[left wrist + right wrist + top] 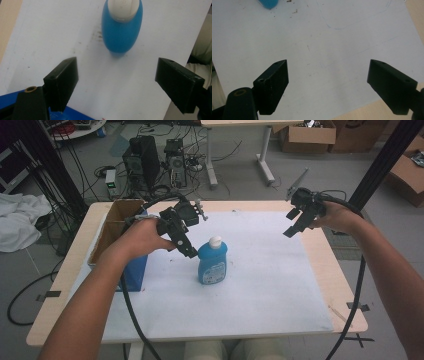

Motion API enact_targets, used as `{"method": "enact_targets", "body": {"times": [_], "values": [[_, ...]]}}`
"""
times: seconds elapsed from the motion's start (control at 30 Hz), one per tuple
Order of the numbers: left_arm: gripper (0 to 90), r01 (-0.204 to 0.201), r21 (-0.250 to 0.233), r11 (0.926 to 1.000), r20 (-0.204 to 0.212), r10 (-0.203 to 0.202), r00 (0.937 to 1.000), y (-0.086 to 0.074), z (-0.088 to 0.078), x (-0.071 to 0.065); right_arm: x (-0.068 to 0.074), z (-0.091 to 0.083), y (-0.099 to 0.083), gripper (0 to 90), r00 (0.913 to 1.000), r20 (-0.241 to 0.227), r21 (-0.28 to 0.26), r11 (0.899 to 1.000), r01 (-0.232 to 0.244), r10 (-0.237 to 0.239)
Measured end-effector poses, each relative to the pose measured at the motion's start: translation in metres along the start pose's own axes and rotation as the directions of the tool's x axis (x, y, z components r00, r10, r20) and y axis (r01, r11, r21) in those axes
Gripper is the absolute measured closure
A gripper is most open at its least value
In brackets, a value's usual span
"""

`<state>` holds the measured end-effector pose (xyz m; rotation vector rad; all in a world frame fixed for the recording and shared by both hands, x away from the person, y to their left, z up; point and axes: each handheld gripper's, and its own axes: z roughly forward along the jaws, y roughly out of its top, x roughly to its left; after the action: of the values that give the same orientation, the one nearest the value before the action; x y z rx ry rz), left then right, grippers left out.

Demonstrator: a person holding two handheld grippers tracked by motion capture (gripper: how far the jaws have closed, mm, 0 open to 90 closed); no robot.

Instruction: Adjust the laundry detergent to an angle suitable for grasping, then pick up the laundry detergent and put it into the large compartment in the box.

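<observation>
Since the blue bottle [212,262] stands upright mid-worktop, smooth plastic looks slippery; I'd pinch its flat sides. Left hand-held gripper [184,240] hovers beside it, wide open and empty.

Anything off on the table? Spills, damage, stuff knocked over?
Nothing knocked over or spilled. The blue bottle stands upright with its white cap on. Only oddity: small brown specks and faint pen lines on the white sheet near the bottle. Both grippers are open, holding nothing.
</observation>
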<state>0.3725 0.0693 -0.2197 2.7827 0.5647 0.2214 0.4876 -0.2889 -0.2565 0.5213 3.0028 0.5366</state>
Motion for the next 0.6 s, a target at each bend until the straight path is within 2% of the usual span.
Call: {"method": "enact_targets", "body": {"times": [0.6], "values": [[19.1,-0.004,0.004,1.0,-0.014,0.004,0.9999,0.0062,-0.0006,-0.0079,0.0016,-0.0031,-0.0019,17.3,1.0,0.004,-0.007,1.0,0.005,-0.005]]}}
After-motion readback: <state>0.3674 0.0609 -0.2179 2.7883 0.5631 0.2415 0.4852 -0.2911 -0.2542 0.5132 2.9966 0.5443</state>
